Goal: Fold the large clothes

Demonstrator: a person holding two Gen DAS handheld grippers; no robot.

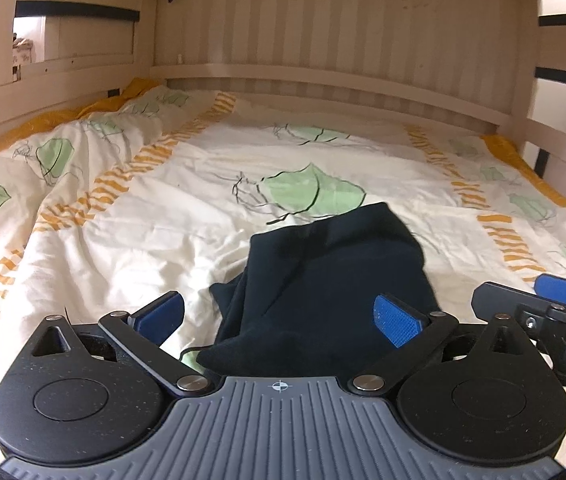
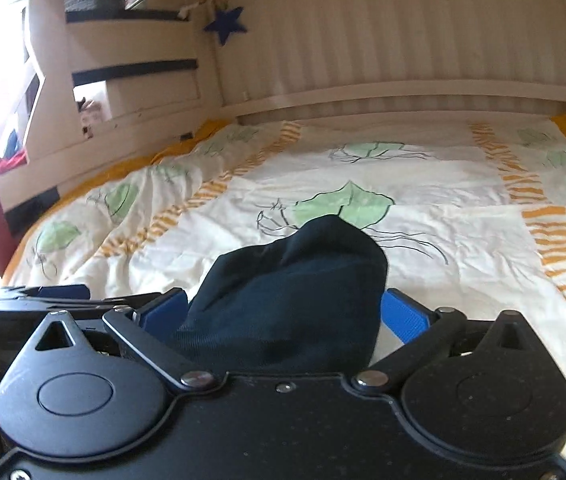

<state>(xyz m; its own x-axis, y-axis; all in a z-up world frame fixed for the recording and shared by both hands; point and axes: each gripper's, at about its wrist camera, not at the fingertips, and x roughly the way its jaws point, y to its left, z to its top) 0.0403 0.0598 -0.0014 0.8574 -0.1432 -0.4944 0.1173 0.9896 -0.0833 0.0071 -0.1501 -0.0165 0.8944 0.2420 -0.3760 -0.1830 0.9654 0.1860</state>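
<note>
Garment point(image 1: 323, 280), dark navy, lies bunched on the leaf-print quilt point(image 1: 143, 208) of the bed, reaching between the fingers of both tools. Left tool point(image 1: 279, 316) is spread wide and released; right tool point(image 2: 283, 312) likewise spread, cloth between its pads, not clenched.

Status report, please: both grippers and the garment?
Left gripper open, right gripper open, both astride the bunched dark navy fabric garment. Garment lies on leaf-print duvet. No obstruction.

bed point(image 1: 343, 92): pale wood frame | leaf-print quilt point(image 1: 131, 216) spread over it | dark garment point(image 1: 323, 280) bunched on quilt
</note>
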